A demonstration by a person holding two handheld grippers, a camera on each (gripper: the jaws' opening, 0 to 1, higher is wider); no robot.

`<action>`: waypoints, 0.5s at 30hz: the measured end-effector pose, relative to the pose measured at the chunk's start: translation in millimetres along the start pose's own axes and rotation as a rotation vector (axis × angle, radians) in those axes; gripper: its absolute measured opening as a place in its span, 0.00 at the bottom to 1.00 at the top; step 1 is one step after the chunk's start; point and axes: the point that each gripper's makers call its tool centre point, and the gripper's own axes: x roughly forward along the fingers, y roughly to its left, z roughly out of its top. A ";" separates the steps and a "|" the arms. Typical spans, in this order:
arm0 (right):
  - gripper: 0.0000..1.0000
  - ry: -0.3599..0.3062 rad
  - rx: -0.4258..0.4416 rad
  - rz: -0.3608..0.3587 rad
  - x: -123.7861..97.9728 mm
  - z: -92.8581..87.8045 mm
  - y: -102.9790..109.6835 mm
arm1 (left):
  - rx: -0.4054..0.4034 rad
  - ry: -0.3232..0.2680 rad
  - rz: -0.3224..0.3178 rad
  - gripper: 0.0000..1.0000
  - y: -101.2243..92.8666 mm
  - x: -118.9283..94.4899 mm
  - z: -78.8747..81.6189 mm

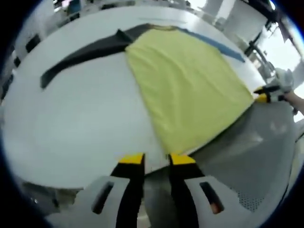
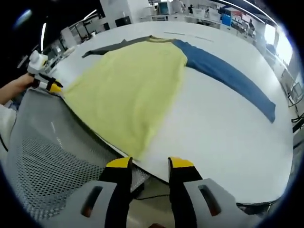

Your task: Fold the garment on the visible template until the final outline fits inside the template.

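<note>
- The long-sleeved shirt [image 1: 187,90] lies flat on the white bench [image 1: 76,128], its yellow body running from the top centre of the left gripper view down toward the lower centre, where the hem reaches the bench edge.
- In the left gripper view a dark grey sleeve [image 1: 83,54] stretches from the collar out to the upper left, and a strip of the blue sleeve [image 1: 216,45] shows along the upper right of the body.
- In the right gripper view the same shirt [image 2: 128,90] fills the centre left, with the blue sleeve [image 2: 232,76] reaching to the right and the grey sleeve [image 2: 107,47] a thin band at upper left.
- The cloth looks smooth and slightly blurred, and one hem corner points at the bottom centre.
- The left gripper [image 1: 156,159] sits at the bottom centre with its yellow-tipped fingers apart and holding nothing, just short of the hem; it also appears at the left edge of the right gripper view [image 2: 50,86], at the hem's other corner.
- The right gripper [image 2: 149,164] has its fingers parted and empty, near the hem corner at the bench edge; it also shows at the right edge of the left gripper view [image 1: 263,95].
- A grey mesh chair [image 2: 47,142] stands below the bench edge at lower left in the right gripper view.
</note>
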 end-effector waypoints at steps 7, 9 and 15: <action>0.63 -0.165 0.037 -0.071 -13.7 29.8 -18.5 | -0.140 -0.167 0.039 0.74 25.9 -14.1 18.1; 0.69 -0.197 0.045 -0.090 -19.3 36.0 -23.0 | -0.179 -0.202 0.023 0.86 28.6 -18.5 21.8; 0.78 -0.282 0.031 -0.127 -36.0 52.6 -35.4 | -0.289 -0.385 -0.041 0.99 38.9 -40.7 44.1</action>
